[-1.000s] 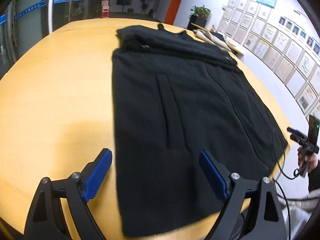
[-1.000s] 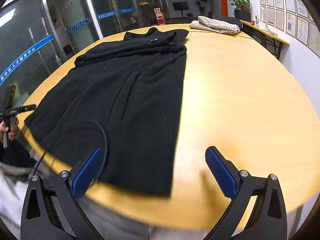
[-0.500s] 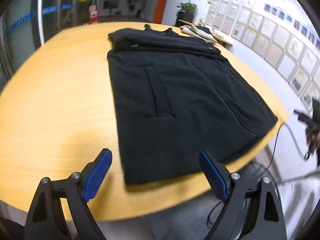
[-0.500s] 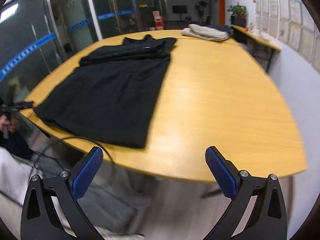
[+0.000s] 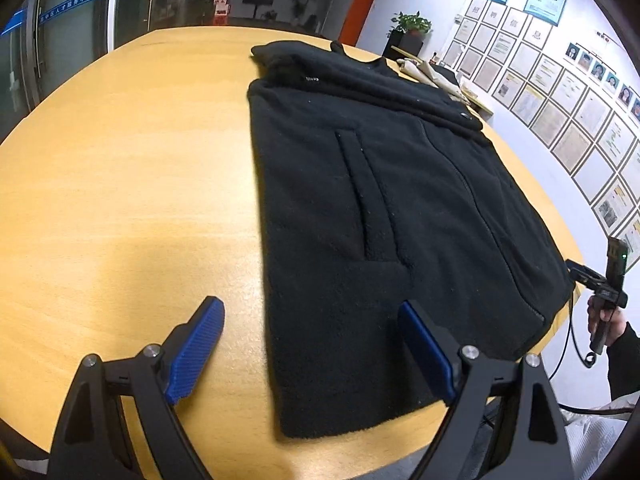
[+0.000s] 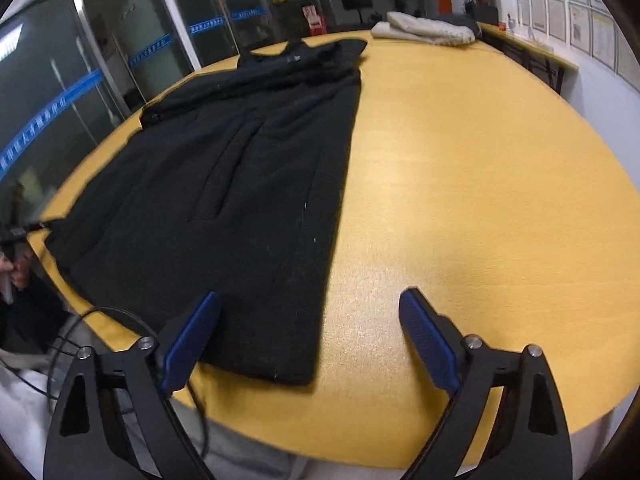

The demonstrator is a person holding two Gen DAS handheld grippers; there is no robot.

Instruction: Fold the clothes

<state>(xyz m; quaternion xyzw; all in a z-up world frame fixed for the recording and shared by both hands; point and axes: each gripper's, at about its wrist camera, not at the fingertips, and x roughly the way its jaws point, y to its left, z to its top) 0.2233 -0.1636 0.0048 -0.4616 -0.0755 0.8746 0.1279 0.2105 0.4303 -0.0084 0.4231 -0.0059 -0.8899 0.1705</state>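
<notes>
The work surface was a rounded yellow wooden table (image 5: pixel 120 168) in an office with glass partitions on one side and framed notices on the wall opposite.

Nearest the cameras, both grippers hung above the near edge of the table. The left gripper (image 5: pixel 310 338) stood with its jaws wide apart and empty; the near left corner of the black fleece jacket (image 5: pixel 380 200) lay below and between its fingers, not touched by either pad. The right gripper (image 6: pixel 308 334) also stood wide apart and gripped nothing. Its jaws had just been closing slightly, with the jacket's near right corner below the gap and no pad pressing on the cloth.

The jacket lay flat on the table, hem toward the person, front up, with a slanted pocket (image 5: pixel 368 200) and a centre zip visible. Farther off, its sleeves appeared already laid across the chest in a band just below the collar (image 5: pixel 304 56). Beyond the jacket, a pale folded garment (image 6: pixel 424 28) rested near the far edge, well apart.

Judged step: sleeves folded in; the lengthwise fold of the body was not yet begun, and both grippers were positioned at the hem for pickup.

The next move would call for each gripper to descend onto its own hem corner, close on all layers of the fleece, then lift and carry the hem evenly toward the collar.
</notes>
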